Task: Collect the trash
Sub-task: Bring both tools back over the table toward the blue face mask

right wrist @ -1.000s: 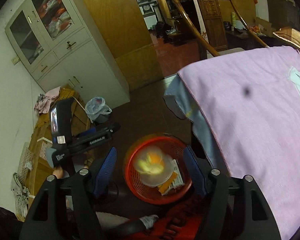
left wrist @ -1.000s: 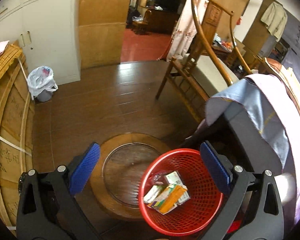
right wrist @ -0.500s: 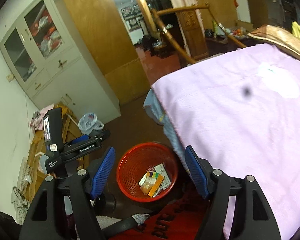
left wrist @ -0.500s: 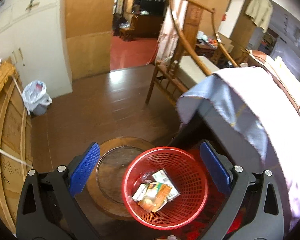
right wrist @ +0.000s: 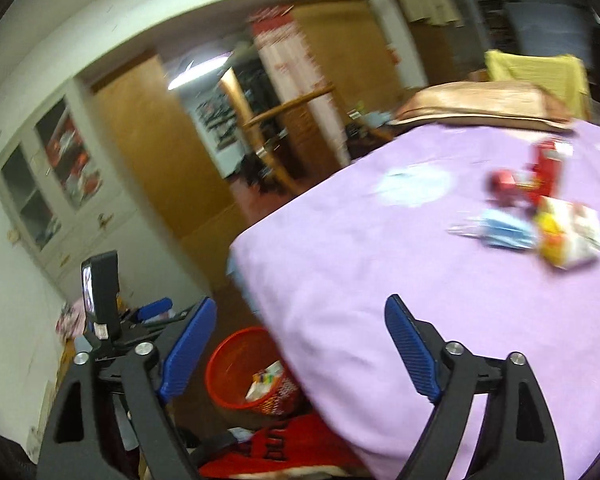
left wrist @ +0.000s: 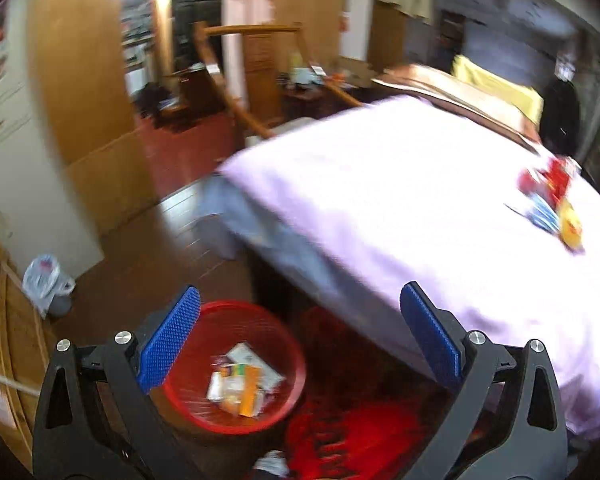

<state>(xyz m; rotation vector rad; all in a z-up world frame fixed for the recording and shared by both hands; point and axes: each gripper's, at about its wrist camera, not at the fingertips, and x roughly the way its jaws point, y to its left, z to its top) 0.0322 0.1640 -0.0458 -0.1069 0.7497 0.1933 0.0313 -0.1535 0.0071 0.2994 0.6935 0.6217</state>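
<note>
Trash: several wrappers and cartons lie in the red basket (left wrist: 236, 368) on the floor by the bed's (right wrist: 380, 280) corner; more trash (right wrist: 540, 216) remains mid-bed. My left gripper (left wrist: 300, 344) gapes empty; my right gripper (right wrist: 300, 352), just widening, carries nothing.

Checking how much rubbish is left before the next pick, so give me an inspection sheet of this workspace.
Surface: purple bedsheet, mostly bare.
Job's things: red basket on the floor beside the bed, holding packets; red packets, blue wrapper and yellow-white packet lie together on the sheet.
Clutter: red mat by the basket.
Grippers: left gripper and right gripper open, empty; the right's jaws have just been opening.
Cables: nothing seen.
Surroundings: white cabinet, wooden chair, bagged bin.
</note>
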